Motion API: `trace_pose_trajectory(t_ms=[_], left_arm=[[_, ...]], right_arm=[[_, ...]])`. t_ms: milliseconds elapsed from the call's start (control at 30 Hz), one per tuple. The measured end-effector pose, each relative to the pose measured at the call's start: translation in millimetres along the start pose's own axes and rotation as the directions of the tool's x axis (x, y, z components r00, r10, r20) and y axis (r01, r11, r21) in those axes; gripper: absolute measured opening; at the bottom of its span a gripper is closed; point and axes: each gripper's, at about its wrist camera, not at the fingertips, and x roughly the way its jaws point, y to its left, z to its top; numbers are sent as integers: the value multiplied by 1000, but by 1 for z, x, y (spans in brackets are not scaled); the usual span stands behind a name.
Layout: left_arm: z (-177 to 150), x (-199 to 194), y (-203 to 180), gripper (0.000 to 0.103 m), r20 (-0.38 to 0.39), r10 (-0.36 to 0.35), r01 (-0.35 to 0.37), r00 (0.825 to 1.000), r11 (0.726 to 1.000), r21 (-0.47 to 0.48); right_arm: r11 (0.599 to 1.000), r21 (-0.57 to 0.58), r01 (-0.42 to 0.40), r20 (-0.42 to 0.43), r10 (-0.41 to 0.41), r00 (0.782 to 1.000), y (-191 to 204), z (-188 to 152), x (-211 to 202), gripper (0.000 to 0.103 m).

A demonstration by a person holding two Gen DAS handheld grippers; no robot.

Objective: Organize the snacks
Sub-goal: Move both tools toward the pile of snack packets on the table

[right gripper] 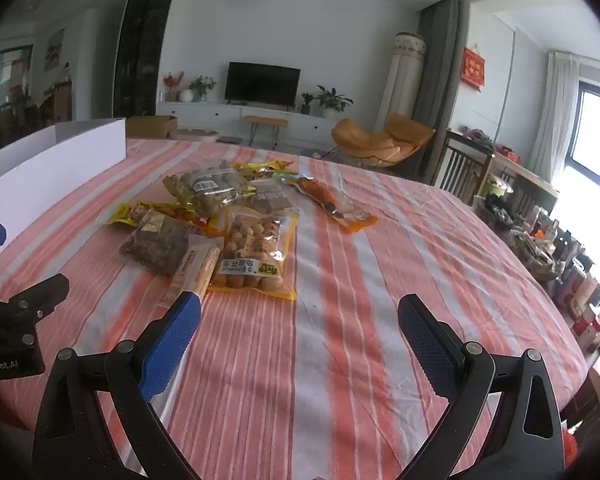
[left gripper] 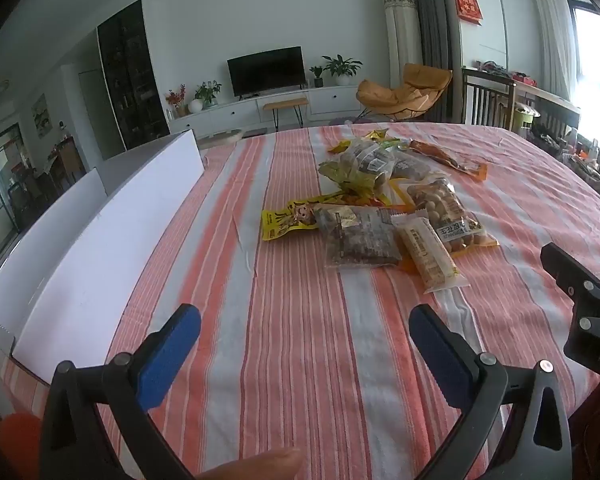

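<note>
A pile of snack packets (left gripper: 384, 208) is lying on the striped cloth (left gripper: 300, 340), toward its far middle. A long bar (left gripper: 428, 256) is sitting at the pile's near edge, leaning on a bag of round nuts (right gripper: 256, 252) to its right and a flat packet (left gripper: 356, 240) to its left. A box (left gripper: 100, 240) is standing along the cloth's left edge. Both grippers are hanging near, the left gripper (left gripper: 304, 340) left of the right gripper (right gripper: 300, 328).

a home living room: a tv (right gripper: 263, 81) at 12 o'clock, potted plants (right gripper: 332, 100), an orange chair (right gripper: 380, 140).
</note>
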Motion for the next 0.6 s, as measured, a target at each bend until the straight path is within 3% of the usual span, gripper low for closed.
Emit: trace_pose_trajectory(t_ms=[600], left_arm=[[-2,1,-4,103,10,-4,4,1000,1000,0]], right_arm=[[1000,7,4,1,-4,1000,-1,0,0,100]])
